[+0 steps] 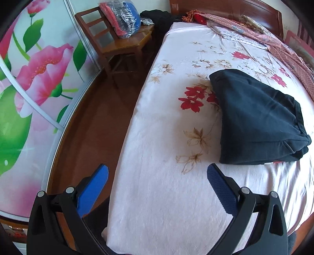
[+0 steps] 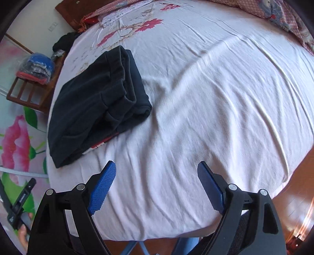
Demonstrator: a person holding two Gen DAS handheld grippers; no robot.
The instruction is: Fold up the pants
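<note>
Dark navy pants [image 1: 257,117] lie folded into a thick rectangle on the white floral bedsheet [image 1: 166,137]. In the right wrist view the same folded pants [image 2: 96,104] rest near the bed's left side, layered edges facing right. My left gripper [image 1: 158,173] hovers open over the near left part of the bed, its blue pads apart and empty, the pants ahead and to the right. Over the near middle of the bed my right gripper [image 2: 157,171] is open too, nothing between its fingers, with the pants up and left of it. Neither gripper touches the pants.
A wooden chair [image 1: 121,43] with a plastic-wrapped bundle [image 1: 122,17] stands left of the bed by a flowered wardrobe door [image 1: 35,82]. Bedding [image 1: 274,39] lies along the wooden headboard [image 1: 225,7]. Brown floor [image 1: 98,109] runs beside the bed. A hand on the left gripper's handle [image 2: 19,206] shows at lower left.
</note>
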